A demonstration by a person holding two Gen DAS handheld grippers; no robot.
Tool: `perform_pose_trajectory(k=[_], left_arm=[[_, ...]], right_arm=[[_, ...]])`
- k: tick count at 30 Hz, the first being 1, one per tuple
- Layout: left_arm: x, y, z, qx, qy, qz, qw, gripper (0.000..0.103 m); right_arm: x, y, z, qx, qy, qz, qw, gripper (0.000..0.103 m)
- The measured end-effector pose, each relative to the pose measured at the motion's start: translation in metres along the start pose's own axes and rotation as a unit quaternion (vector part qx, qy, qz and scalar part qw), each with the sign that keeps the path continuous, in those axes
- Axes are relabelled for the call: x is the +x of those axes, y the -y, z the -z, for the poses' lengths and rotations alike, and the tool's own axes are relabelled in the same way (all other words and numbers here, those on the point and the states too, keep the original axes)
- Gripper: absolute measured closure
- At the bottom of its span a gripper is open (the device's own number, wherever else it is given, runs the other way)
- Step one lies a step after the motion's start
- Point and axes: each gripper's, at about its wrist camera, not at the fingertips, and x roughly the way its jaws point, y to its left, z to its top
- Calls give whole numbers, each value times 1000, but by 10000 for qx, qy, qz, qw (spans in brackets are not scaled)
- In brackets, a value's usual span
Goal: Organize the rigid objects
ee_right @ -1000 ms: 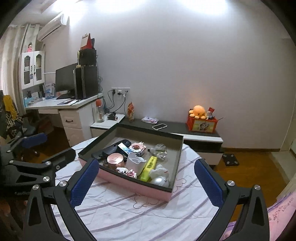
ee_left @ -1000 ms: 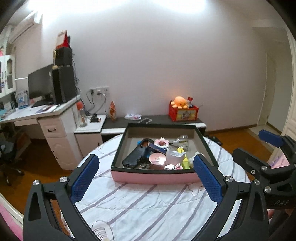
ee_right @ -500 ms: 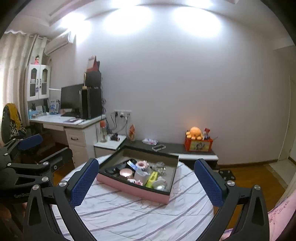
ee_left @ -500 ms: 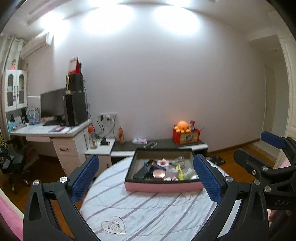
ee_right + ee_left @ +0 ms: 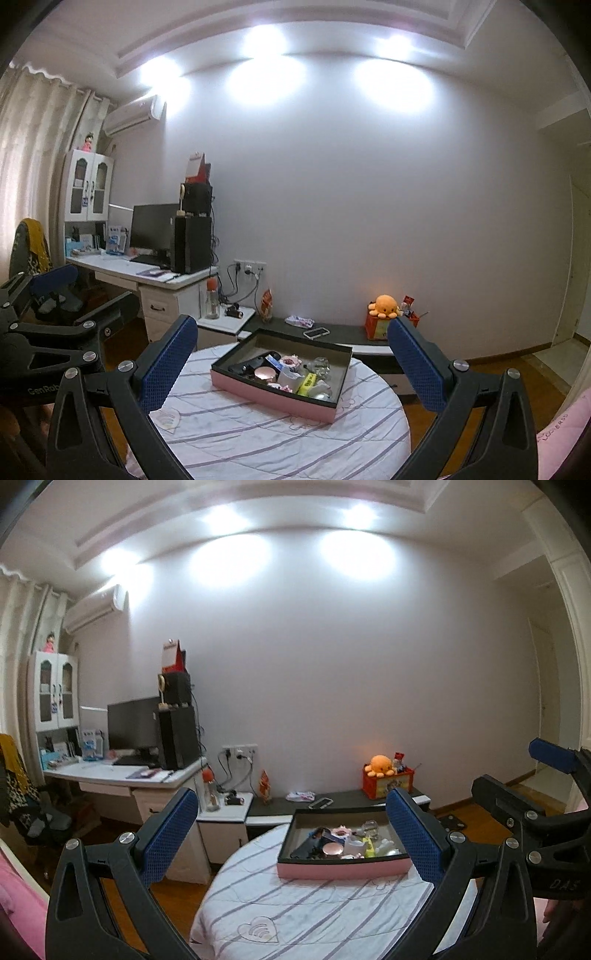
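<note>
- Clutter of small rigid things sits gathered inside the pink-sided tray (image 5: 273, 392), which rests on the far part of the round table (image 5: 258, 443) under its striped cloth; the cloth around the tray shows nothing loose.
- Both grippers hang well back from the table and above it, each with jaws spread wide and nothing between them.
- From the left gripper (image 5: 291, 834) the tray lies ahead and to the right, its long pink side square across the view.
- From the right gripper (image 5: 291, 354) the tray lies almost straight ahead, turned corner-on, so neither arm looks clearly nearer.
- Among the contents I make out a black gun-shaped tool (image 5: 308, 845), a round pink lid (image 5: 265, 373) and a yellow tube (image 5: 307, 382).
- Everything lying in the tray fits sorting finished or things waiting to be taken out.
</note>
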Motion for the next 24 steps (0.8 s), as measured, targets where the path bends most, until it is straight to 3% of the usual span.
perform_pose_trajectory(k=[7,14,24], left_arm=[[-30,-3,-6,-6,345,-42,9994,0],[-47,-7,-9,-153,389,78,9991,0],[-65,-8,-10,-154,664,-33,9977,0]], right_arm=[[-30,-6,-8,-29,270,-16,9996,0],[-51,-12,-14,-117,448,64,9989,0],[-64,-18,-16,-170,604,40,9980,0]])
